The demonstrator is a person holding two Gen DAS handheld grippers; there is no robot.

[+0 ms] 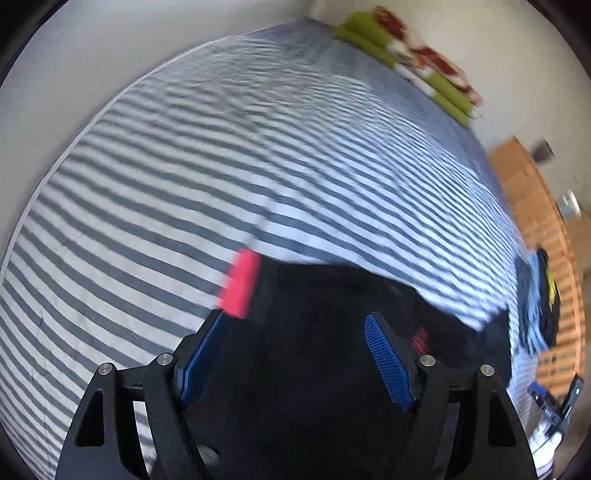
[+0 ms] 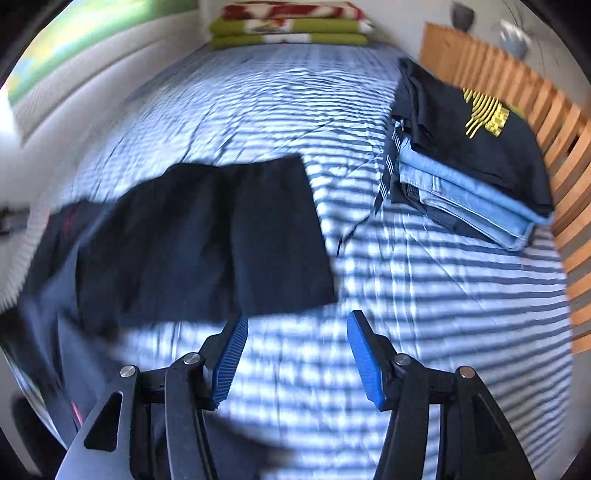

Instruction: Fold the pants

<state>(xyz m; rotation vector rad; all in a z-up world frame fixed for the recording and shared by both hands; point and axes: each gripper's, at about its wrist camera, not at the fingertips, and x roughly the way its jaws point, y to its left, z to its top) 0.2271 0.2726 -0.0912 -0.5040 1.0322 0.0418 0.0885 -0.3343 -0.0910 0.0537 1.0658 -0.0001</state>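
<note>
Though motion blur smears the dark pants (image 2: 199, 240), both the left claw (image 1: 295, 325) and the right claw (image 2: 295, 325) gape, grasping nothing.

Bright daylight fills the room, strongest on the white wall (image 2: 11, 122) at left. Both fisheye views curve heavily at dark edges. Motion blur smears the striped bedcover (image 1: 221, 166); dark pants (image 2: 207, 236) lose detail.

I'm seeing black pants (image 2: 207, 240) w/ a pink-red patch (image 1: 240, 284) showing at one edge. Sheet (image 2: 424, 295) is running in grey-and-white stripes. Stack (image 2: 476, 155) by the rail is showing black tee w/ yellow print on top, light blue jeans under. Blankets (image 2: 291, 27) at far end are showing lime green w/ red-and-white pattern. Rail (image 2: 554, 122) is looking orange wood. Pads (image 2: 231, 362) are showing blue.
</note>
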